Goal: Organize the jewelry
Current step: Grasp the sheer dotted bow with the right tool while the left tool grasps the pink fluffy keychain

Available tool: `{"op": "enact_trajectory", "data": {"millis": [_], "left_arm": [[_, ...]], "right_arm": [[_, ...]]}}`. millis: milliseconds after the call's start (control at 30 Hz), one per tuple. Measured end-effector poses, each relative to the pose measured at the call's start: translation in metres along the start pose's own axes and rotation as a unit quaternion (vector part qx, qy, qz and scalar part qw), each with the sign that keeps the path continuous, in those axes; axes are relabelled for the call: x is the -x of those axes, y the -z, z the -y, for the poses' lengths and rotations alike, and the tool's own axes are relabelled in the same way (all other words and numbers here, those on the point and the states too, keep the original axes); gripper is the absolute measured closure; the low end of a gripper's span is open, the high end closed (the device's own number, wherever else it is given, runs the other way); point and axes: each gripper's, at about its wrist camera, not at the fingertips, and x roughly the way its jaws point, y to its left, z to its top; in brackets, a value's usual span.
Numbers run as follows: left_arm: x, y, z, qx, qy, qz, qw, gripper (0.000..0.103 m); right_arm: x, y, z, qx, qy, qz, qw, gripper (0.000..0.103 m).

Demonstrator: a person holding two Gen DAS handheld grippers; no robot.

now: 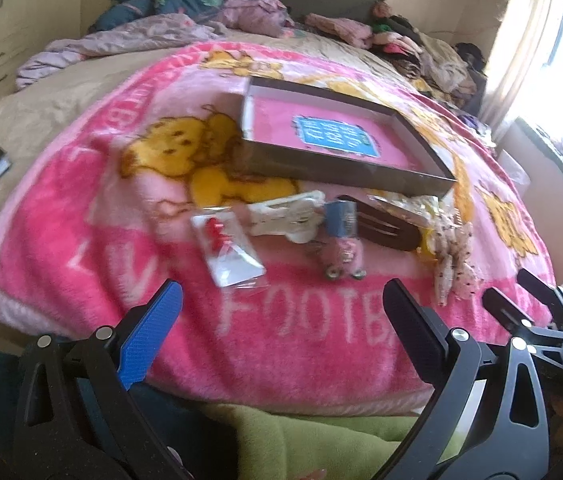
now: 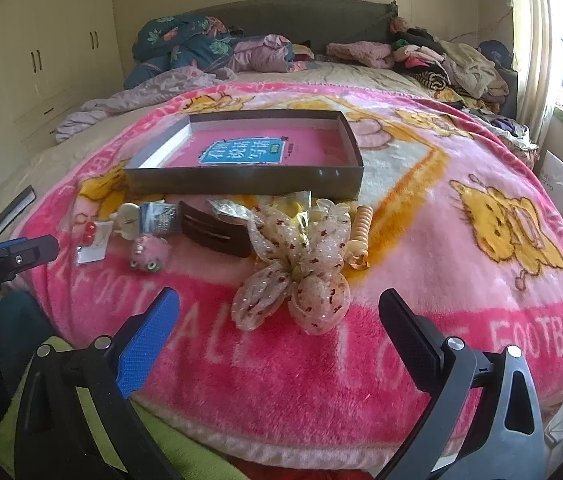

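Note:
A shallow dark box (image 1: 345, 170) (image 2: 241, 178) with a pink and blue bottom lies on the pink blanket. In front of it lie hair and jewelry items: a clear packet with red beads (image 1: 227, 246) (image 2: 91, 240), a white clip (image 1: 285, 214) (image 2: 127, 218), a pink fuzzy charm (image 1: 341, 256) (image 2: 147, 254), a brown barrette (image 1: 385, 224) (image 2: 217, 232), a spotted fabric bow (image 2: 297, 276) (image 1: 453, 260) and a beige coil tie (image 2: 361, 236). My left gripper (image 1: 281, 312) is open and empty, short of the packet. My right gripper (image 2: 279, 316) is open and empty, just short of the bow.
The pink blanket (image 2: 421, 320) covers a bed with piled clothes (image 2: 441, 60) and bedding (image 2: 185, 48) at the headboard. A dark book (image 2: 13, 210) lies at the left edge. Wardrobes stand left, a window right. A green cloth (image 1: 321, 440) lies below the grippers.

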Motion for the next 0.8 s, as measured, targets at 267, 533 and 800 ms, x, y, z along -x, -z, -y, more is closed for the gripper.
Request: {"op": "enact_trajectory", "data": {"millis": [267,533,800], "left_arm": [[-0.032,-0.004,0.022,-0.027,0.037,-0.035,0.9984,0.012],[-0.063,-0.007,0.038,-0.049,0.047,-0.067,0.9954,0.033],[-0.079,-0.008,0.042,-0.049,0.044,-0.079,0.9947,0.046]], "right_arm": [[-0.019,0.001,0.013,-0.011,0.006,-0.010,1.000,0.006],[-0.039,0.000,0.033,-0.031,0.003,-0.022,0.999,0.006],[-0.063,0.000,0.028,-0.028,-0.028,-0.046,0.998,0.043]]}}
